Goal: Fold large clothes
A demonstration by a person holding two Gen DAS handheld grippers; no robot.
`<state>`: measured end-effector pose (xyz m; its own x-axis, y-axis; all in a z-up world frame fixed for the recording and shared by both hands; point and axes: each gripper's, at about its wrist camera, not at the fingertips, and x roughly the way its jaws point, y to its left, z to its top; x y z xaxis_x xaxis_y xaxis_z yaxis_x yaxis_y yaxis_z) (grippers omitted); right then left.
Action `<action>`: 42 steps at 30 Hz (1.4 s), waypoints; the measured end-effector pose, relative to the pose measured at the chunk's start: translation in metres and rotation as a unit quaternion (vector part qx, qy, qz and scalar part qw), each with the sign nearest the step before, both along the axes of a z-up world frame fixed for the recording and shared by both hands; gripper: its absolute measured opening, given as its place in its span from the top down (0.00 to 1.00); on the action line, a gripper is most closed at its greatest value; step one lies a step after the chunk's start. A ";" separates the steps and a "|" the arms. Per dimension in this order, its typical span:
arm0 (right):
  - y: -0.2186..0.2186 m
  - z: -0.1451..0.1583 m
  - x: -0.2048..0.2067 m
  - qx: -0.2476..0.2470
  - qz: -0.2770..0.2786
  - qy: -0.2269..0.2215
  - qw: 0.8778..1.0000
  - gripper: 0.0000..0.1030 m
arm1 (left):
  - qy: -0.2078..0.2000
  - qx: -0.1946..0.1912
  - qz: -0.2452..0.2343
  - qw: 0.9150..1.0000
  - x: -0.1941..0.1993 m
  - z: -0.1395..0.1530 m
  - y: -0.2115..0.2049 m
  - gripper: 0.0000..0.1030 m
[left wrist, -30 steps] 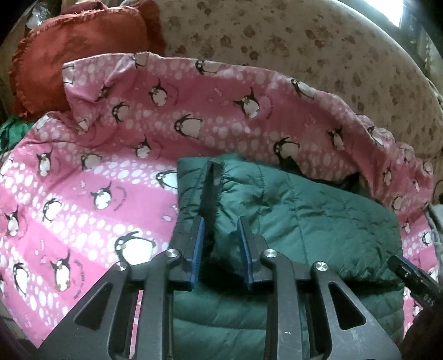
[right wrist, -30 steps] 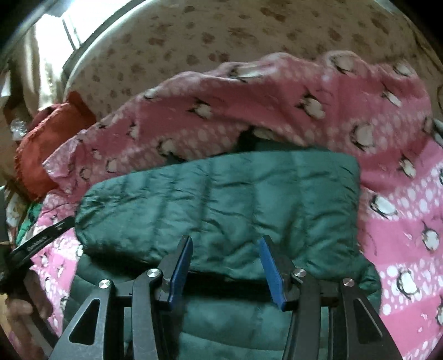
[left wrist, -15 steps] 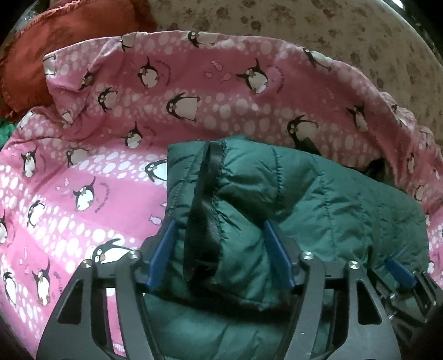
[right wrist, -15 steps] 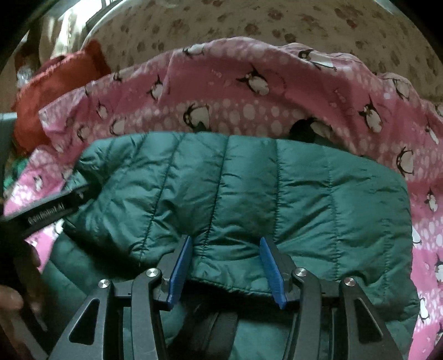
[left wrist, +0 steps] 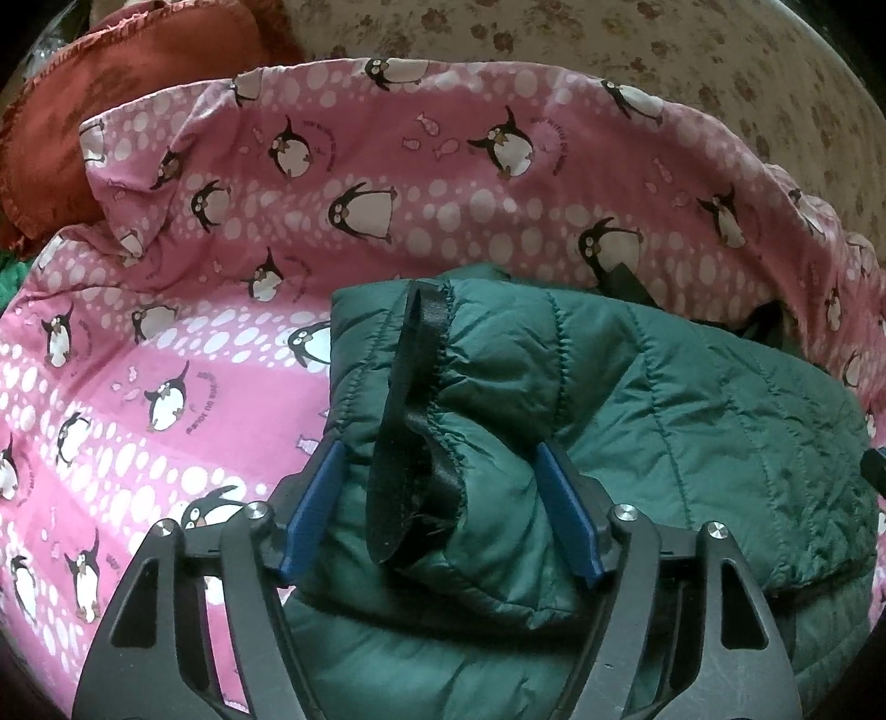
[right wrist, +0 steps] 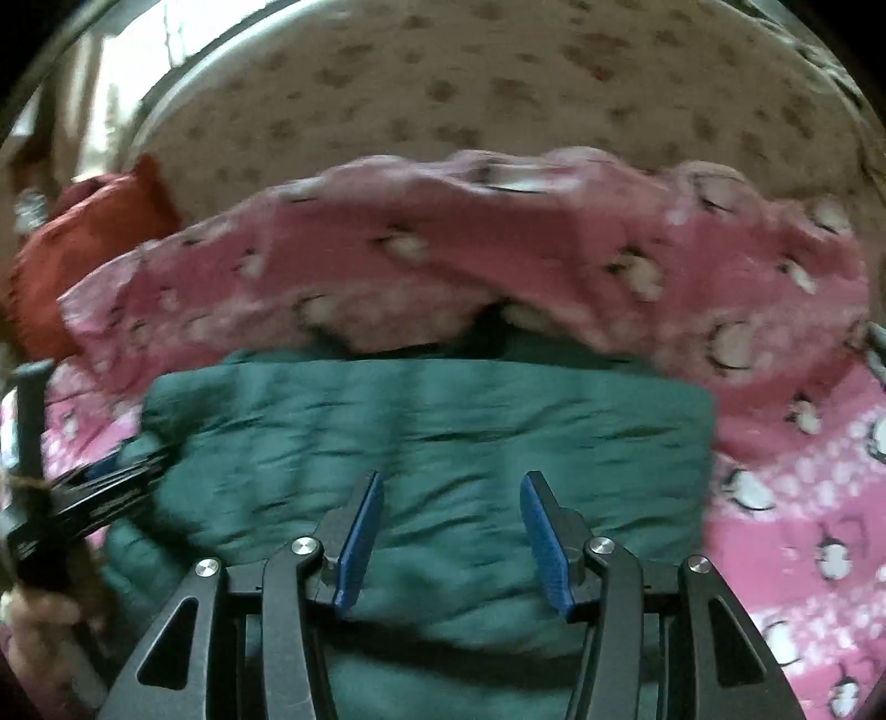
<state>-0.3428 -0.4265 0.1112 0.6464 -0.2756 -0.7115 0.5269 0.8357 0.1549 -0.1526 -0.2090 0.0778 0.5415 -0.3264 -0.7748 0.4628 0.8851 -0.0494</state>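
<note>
**Green quilted jacket, folded on penguin sheet — both claws spread**

Obs. 1: The green quilted jacket [left wrist: 664, 410] lies folded over on itself near the middle of the pink penguin sheet [left wrist: 232, 343]. Upper layer rests on the lower one; a puffed fold edge faces the left claw. A black trim band [left wrist: 410, 421] runs along that edge, standing up and curling over at its near end.

Obs. 2: Left gripper [left wrist: 437, 515] has its blue fingers [left wrist: 313, 512] spread wide, one on each side of the bunched fold with the black trim. The fabric sits between them; the pads lie against or just beside it but do not pinch it.

Obs. 3: Right gripper [right wrist: 448, 543] is likewise spread, the blue fingers [right wrist: 545, 545] apart over the jacket's top layer [right wrist: 432, 421], with cloth showing in the gap. Right wrist view is motion-blurred; contact with the fabric cannot be told.

Obs. 4: In the right view the left gripper's body shows at the jacket's left edge [right wrist: 94, 498].

Obs. 5: Surroundings: the sheet is rumpled up along its far edge against a beige paw-print cover [left wrist: 609, 50]. A rust-red cushion [left wrist: 111, 105] sits at far left, touching the sheet's corner.

No containers in view.
</note>
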 end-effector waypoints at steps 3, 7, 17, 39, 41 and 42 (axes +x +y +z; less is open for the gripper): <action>-0.020 -0.020 -0.002 0.000 -0.030 0.030 0.999 0.52 | 0.002 -0.001 0.002 1.000 0.002 -0.002 0.001 0.24; -0.022 -0.052 -0.003 0.006 -0.031 0.044 0.999 0.51 | -0.004 0.000 0.001 1.000 0.001 -0.003 0.000 0.22; 0.016 -0.006 -0.002 -0.042 -0.009 0.021 0.999 0.51 | 0.001 -0.002 0.007 1.000 0.002 -0.006 0.001 0.18; 0.029 0.021 -0.066 -0.014 0.002 -0.009 1.000 0.51 | 0.012 -0.055 0.000 0.998 -0.033 0.032 0.067 0.13; 0.019 0.019 -0.088 -0.002 -0.015 -0.005 1.000 0.51 | 0.008 -0.042 -0.006 0.999 -0.043 0.032 0.076 0.13; 0.014 0.015 -0.097 0.005 -0.024 0.002 1.000 0.51 | 0.010 -0.036 -0.011 0.999 -0.049 0.031 0.081 0.13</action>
<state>-0.4402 -0.4126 0.1264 0.6290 -0.3002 -0.7171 0.5678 0.8074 0.1601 -0.2021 -0.1281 0.1092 0.5187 -0.3941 -0.7587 0.4807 0.8683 -0.1224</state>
